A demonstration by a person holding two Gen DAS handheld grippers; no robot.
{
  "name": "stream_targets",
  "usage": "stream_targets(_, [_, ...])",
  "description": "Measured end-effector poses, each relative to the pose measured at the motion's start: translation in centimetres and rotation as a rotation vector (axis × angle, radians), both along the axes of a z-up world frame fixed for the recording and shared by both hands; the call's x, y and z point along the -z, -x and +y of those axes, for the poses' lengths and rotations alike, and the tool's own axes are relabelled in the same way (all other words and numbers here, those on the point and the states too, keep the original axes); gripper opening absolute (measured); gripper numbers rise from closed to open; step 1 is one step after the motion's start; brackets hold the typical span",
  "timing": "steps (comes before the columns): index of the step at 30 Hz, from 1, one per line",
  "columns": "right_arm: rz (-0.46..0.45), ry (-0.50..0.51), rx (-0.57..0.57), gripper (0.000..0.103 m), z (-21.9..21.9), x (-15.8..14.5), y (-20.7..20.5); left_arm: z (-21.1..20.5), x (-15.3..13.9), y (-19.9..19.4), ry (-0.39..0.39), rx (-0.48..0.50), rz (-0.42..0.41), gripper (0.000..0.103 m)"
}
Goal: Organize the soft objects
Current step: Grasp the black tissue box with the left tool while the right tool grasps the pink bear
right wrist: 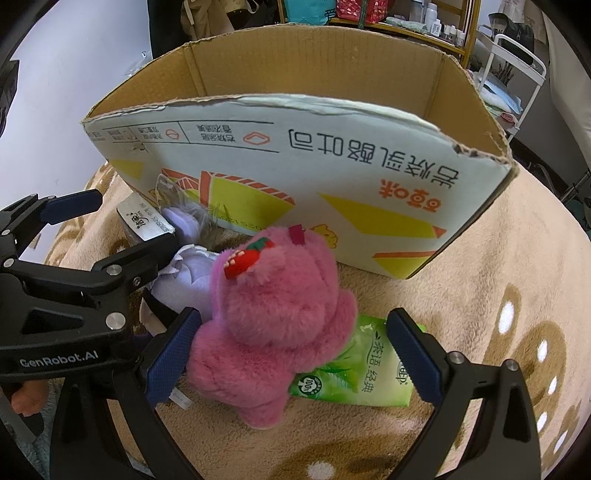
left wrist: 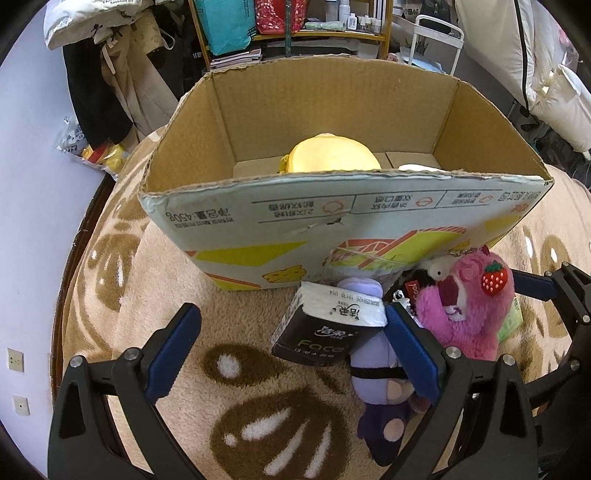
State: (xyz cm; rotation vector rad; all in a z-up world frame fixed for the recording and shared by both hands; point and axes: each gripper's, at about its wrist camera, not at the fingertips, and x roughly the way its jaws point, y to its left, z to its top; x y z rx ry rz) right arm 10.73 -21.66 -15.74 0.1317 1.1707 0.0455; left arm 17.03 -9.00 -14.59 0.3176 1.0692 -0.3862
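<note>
An open cardboard box (left wrist: 258, 229) (right wrist: 332, 206) stands on a beige patterned blanket; a yellow plush (left wrist: 332, 157) lies inside. In front of it lie a black tissue pack (left wrist: 325, 325) (right wrist: 146, 221), a purple plush (left wrist: 384, 384) (right wrist: 192, 273), a pink bear plush with a strawberry (left wrist: 465, 310) (right wrist: 273, 321) and a green tissue pack (right wrist: 354, 365) (left wrist: 511, 321). My left gripper (left wrist: 291, 350) is open, its jaws either side of the black tissue pack. My right gripper (right wrist: 291, 354) is open around the pink bear, not closed on it.
The blanket (left wrist: 147, 302) (right wrist: 498, 280) covers the surface. Behind the box are hanging clothes (left wrist: 122, 81), a shelf with bags (left wrist: 280, 22) and a white rack (left wrist: 439, 44). A white wall (left wrist: 33, 177) is at left.
</note>
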Motion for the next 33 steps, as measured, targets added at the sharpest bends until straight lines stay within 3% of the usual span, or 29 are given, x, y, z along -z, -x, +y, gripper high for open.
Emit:
stream_targets(7, [-0.001, 0.000, -0.001, 0.103, 0.0, 0.0, 0.0, -0.2, -0.1, 0.2, 0.013, 0.016, 0.002, 0.087])
stream_targets(10, [-0.008, -0.002, -0.009, 0.103, -0.1, 0.1, 0.0, -0.4, -0.1, 0.5, 0.022, 0.033, 0.002, 0.075])
stream_targets(14, [-0.009, -0.005, -0.020, 0.103, -0.1, 0.1, 0.1, -0.9, 0.1, 0.8, 0.020, 0.061, 0.013, 0.052])
stream_targets(18, [-0.001, -0.018, -0.036, 0.100, 0.0, 0.2, 0.0, -0.9, 0.2, 0.9, 0.023, 0.051, 0.028, 0.049])
stream_targets(23, [-0.016, -0.030, -0.072, 0.081, 0.4, -0.3, 0.0, -0.1, 0.1, 0.6, 0.041, 0.007, 0.040, 0.049])
stream_targets(33, [-0.018, -0.043, -0.034, 0.066, -0.4, -1.1, 0.4, 1.2, -1.1, 1.4, 0.026, -0.046, -0.005, 0.049])
